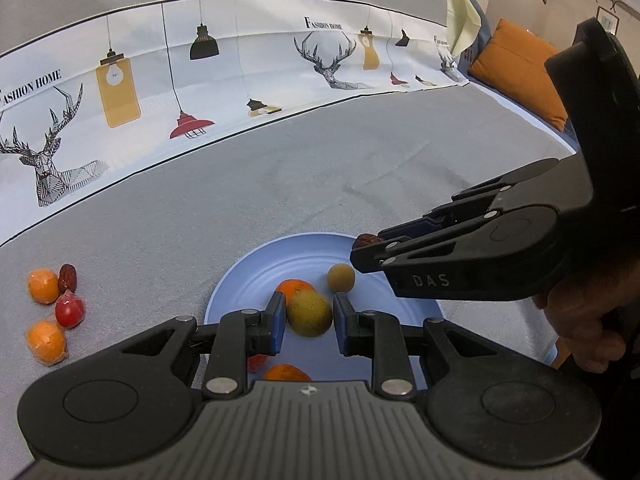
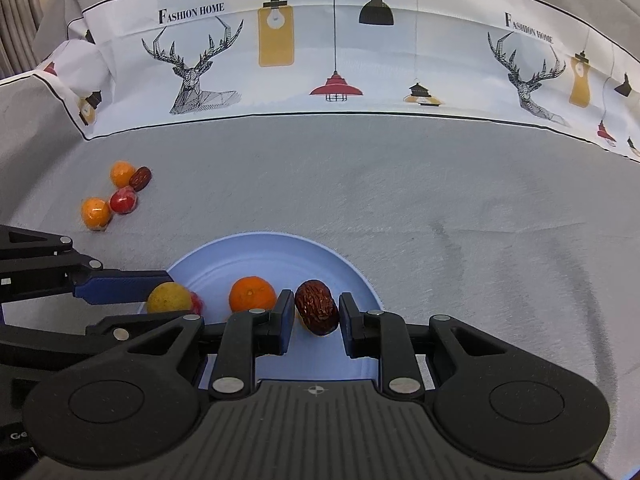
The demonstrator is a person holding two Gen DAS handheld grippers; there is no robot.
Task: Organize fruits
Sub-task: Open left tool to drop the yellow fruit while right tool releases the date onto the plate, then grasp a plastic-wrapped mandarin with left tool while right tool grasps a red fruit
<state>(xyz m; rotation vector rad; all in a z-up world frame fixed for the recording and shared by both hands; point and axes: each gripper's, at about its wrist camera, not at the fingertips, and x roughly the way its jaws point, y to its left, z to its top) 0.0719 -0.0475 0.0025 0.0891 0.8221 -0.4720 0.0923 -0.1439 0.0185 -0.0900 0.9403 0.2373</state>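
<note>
Hiding behind jaws: plate's (image 2: 352, 276) near rim.

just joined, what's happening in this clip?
A person holds two grippers over a light blue plate, sorting fruit onto it. The left gripper brackets a yellow-green round fruit; the right gripper brackets a wrinkled dark red date. Whether either is actually clamped is unclear. An orange mandarin and a small tan round fruit sit on the plate. Four wrapped fruits wait on the grey tablecloth.
</note>
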